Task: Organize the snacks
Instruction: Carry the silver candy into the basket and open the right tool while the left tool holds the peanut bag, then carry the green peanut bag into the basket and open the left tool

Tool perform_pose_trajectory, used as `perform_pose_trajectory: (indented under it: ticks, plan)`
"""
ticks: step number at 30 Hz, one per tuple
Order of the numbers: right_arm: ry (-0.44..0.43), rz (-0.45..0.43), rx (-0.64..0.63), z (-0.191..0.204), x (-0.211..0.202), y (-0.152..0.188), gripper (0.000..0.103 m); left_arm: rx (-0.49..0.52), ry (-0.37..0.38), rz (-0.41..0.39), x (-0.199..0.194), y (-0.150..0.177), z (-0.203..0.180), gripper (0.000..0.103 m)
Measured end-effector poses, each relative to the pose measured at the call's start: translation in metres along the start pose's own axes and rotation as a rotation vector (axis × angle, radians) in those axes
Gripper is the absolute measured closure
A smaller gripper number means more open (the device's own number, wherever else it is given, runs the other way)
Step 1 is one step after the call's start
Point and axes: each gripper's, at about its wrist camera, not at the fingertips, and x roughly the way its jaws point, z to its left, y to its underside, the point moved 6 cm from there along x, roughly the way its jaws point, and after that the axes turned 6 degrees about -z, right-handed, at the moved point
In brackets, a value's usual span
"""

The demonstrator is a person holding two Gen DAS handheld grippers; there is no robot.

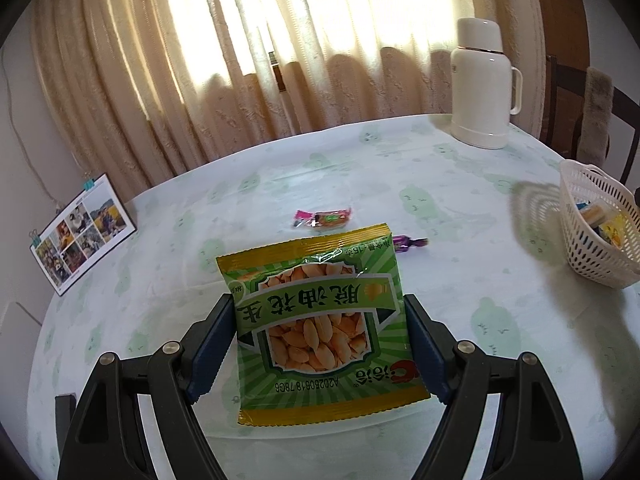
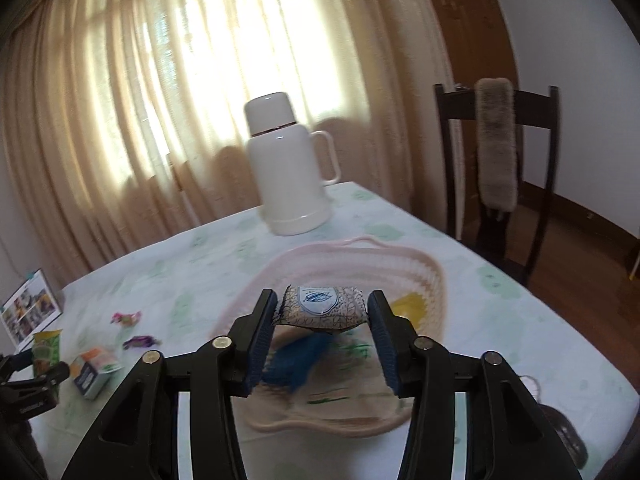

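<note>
Sunlit cream curtains hang behind a round desk [image 1: 460,184] under a pale cloth printed with green shapes, a white thermos [image 1: 482,84] standing at its far side. Left tongs [image 1: 320,312] clamp a green peanut packet [image 1: 320,320] by its two side edges, held above the cloth. Right tongs [image 2: 322,312] hover over the white basket [image 2: 424,270] with a patterned snack pack [image 2: 320,306] between their pads; the grip looks loose, the pack touching at most lightly, so I judge it is about to drop. Trouble could come if that pack catches on a pad and falls outside the rim, or if the slick peanut packet buckles and slides out on its way over. Loose on the cloth I count two wrapped candies [image 2: 126,317] and one small carton [image 2: 94,372]; one basket, one thermos, one photo board [image 1: 82,232], one chair [image 2: 496,168].
</note>
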Motion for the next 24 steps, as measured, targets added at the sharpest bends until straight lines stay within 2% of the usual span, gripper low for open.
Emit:
perform_pose_trajectory:
  ticks: [2, 12, 24]
  plan:
    - [0.009, -0.006, 0.017, -0.009, -0.001, -0.001, 0.039, 0.013, 0.002, -0.001, -0.001, -0.002, -0.007, 0.025]
    - [0.077, -0.054, 0.052, -0.042, -0.008, 0.000, 0.038, 0.077, 0.019, -0.023, -0.008, -0.012, -0.041, 0.025]
    - [0.153, -0.148, 0.003, -0.058, -0.021, -0.002, 0.038, 0.175, 0.065, -0.058, -0.016, -0.026, -0.098, 0.025]
